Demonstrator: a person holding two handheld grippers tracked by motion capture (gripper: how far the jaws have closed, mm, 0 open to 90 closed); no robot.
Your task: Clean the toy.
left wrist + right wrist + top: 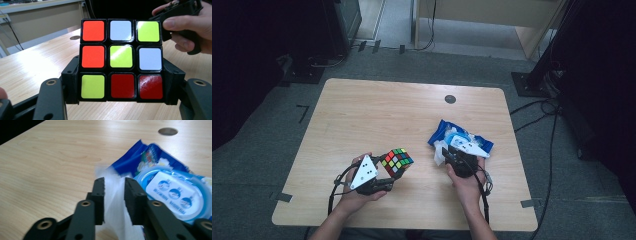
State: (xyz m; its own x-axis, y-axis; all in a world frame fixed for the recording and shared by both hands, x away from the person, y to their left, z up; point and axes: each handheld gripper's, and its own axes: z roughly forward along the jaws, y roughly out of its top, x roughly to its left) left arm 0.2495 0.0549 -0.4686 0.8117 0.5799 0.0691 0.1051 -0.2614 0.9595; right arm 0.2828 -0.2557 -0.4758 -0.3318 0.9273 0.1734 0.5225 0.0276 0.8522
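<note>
While the left tongs (121, 100) clamp the puzzle cube (121, 60) above the table (362, 110), right tongs (114, 185) stand slightly apart around a white wipe (113, 202).

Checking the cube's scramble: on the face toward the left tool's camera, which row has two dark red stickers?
The bottom row of the cube: yellow-green, then two dark red. The upper rows show orange, white and yellow-green only.
</note>
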